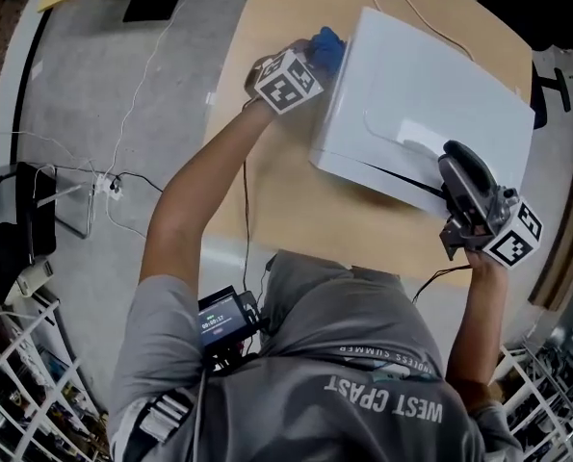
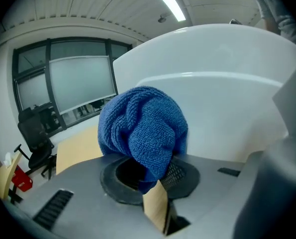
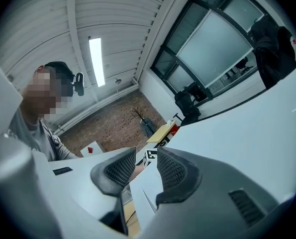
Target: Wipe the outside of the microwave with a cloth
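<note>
The white microwave point(image 1: 430, 104) stands on the wooden tabletop point(image 1: 286, 8), set at an angle to the person. The left tongs point(image 1: 313, 59) are nearly closed on a blue terry cloth point(image 1: 327, 46) and hold it at the microwave's far left corner. In the left gripper view the cloth point(image 2: 143, 128) bulges ahead of the left tongs point(image 2: 150, 179) as a loose wad against the white casing point(image 2: 227, 108), and only a narrow tail sits between the pads. That is judged the main hazard: drag along the side panel could pull the tail free and drop the cloth, or roll the wad back so that bare tong tips rub the paint. The right tongs point(image 1: 452, 157) are at the near right corner. In the right gripper view they point(image 3: 140, 171) stand well apart, with the edge of the casing point(image 3: 247, 138) running between them and a gap showing at one pad, so they grip nothing. They appear to offer a brace only. A firm sideways stroke from the left could therefore slide or turn the microwave on the smooth tabletop towards its near edge. A thin white cable point(image 1: 402, 3) lies on the tabletop just behind the microwave, and a stroke carried round the back could snag it.
</note>
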Demonstrator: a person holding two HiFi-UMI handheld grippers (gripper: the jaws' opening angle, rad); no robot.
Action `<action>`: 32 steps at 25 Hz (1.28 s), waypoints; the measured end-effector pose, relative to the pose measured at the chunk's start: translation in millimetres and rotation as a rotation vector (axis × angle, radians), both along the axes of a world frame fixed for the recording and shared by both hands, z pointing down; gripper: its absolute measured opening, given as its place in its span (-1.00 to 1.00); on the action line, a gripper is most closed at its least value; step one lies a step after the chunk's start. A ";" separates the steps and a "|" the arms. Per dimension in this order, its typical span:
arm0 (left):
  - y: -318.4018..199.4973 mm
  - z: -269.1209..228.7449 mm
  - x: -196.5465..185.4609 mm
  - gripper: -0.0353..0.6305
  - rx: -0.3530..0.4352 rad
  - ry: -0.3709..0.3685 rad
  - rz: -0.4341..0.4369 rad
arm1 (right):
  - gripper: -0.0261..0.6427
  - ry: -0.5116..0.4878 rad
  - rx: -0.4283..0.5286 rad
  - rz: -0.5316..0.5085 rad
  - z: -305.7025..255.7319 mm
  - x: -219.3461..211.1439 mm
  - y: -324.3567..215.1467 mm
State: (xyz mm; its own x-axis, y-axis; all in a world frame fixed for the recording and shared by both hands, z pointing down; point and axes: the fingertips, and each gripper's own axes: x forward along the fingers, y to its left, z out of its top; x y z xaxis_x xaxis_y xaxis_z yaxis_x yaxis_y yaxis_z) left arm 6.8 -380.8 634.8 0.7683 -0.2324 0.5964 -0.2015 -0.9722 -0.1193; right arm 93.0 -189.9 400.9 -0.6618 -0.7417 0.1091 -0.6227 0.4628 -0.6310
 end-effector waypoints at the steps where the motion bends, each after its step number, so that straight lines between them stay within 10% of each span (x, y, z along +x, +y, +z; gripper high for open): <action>1: -0.6 -0.2 -0.5 -0.69 -0.005 0.000 -0.011 | -0.51 0.008 0.017 -0.005 -3.1 0.5 0.8; 18: 31.6 -58.1 -35.8 -0.69 0.027 -0.009 -0.061 | -0.77 0.358 0.293 0.255 -79.6 82.8 17.5; 32: 82.3 -87.5 -50.6 -0.69 0.069 -0.104 0.000 | -0.77 0.403 0.335 0.317 -94.7 122.8 57.6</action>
